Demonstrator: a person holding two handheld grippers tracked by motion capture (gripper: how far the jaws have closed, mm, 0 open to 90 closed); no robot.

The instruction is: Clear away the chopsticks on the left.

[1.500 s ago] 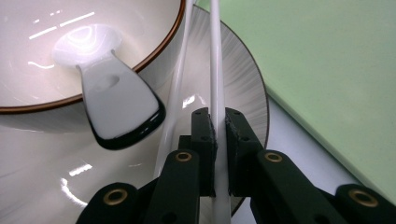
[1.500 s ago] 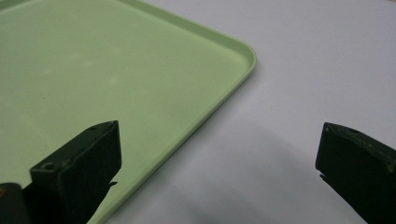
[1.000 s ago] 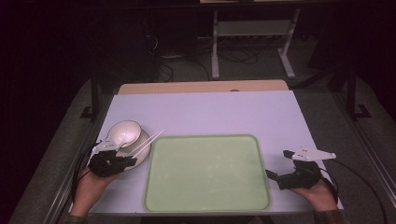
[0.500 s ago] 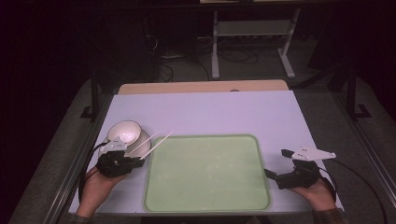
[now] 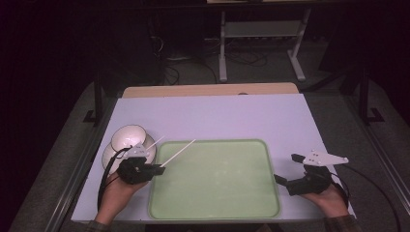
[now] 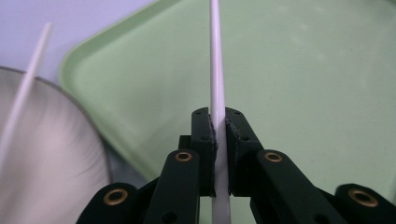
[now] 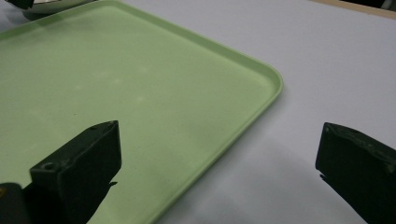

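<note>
My left gripper (image 5: pixel 161 168) (image 6: pixel 219 122) is shut on a thin white chopstick (image 5: pixel 179 153) (image 6: pixel 215 60). The stick slants up and to the right over the near-left corner of the green tray (image 5: pixel 217 183) (image 6: pixel 299 70). A second white chopstick (image 5: pixel 155 143) (image 6: pixel 25 88) rests across the white plate (image 5: pixel 109 157) (image 6: pixel 56 154), which carries a white bowl (image 5: pixel 127 137). At the tray's right edge my right gripper (image 5: pixel 281 180) (image 7: pixel 219 140) is held low above the table with its jaws wide apart and nothing between them. The tray (image 7: pixel 116 84) has nothing on it.
The tray lies on a pale lilac table top (image 5: pixel 217 116) (image 7: pixel 355 60) with a wooden strip (image 5: pixel 208 90) along the far edge. Beyond the table stands a metal rack (image 5: pixel 261 43) on a dark floor. Cables trail from both grippers.
My left gripper has carried the chopstick to the right, from beside the bowl to over the tray's corner. The other chopstick stays on the plate. The right gripper has not moved.
</note>
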